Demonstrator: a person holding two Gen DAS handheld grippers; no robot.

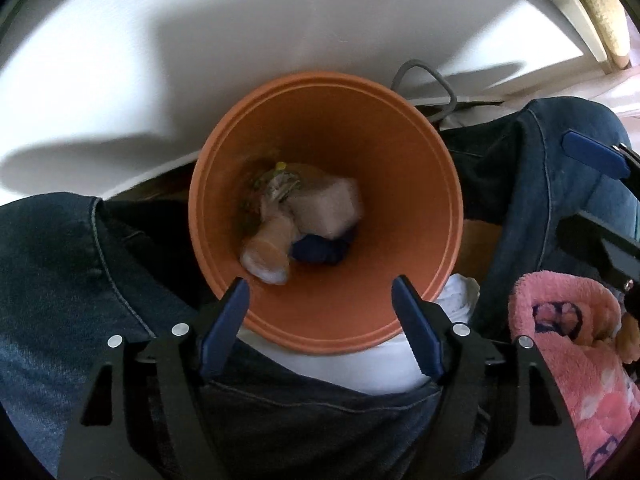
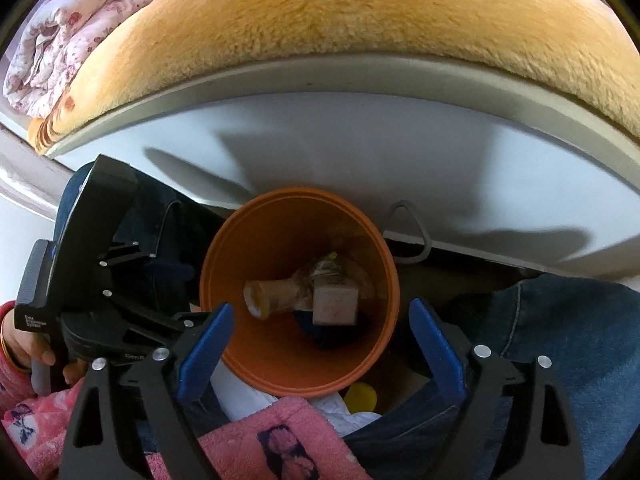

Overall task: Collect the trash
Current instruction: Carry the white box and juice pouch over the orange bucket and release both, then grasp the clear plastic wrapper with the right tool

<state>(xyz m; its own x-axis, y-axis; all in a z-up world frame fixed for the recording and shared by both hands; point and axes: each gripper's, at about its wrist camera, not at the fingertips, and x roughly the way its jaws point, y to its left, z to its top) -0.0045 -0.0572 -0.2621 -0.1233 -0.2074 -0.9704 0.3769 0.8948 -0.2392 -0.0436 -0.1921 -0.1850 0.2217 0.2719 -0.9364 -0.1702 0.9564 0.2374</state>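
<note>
A: Both claws hang spread and empty over the round orange plastic bin [image 1: 326,212], mid-frame; the left claw [image 1: 320,320] and right claw [image 2: 322,344] each straddle its near rim.

B: Trash already lies at the bottom: a pale foam block [image 1: 326,208] and a crumpled wrapper [image 1: 266,252]. I'd go for the yellow scrap [image 2: 361,398], lower centre, avoiding the pink fleece sleeve [image 2: 280,440].

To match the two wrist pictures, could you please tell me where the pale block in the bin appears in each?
Left wrist: pale block lies centre frame, deep in the orange bin.
Right wrist: block sits centre, slightly lower.
Shared landmark: the grey cord loop behind the bin's rim.
</note>
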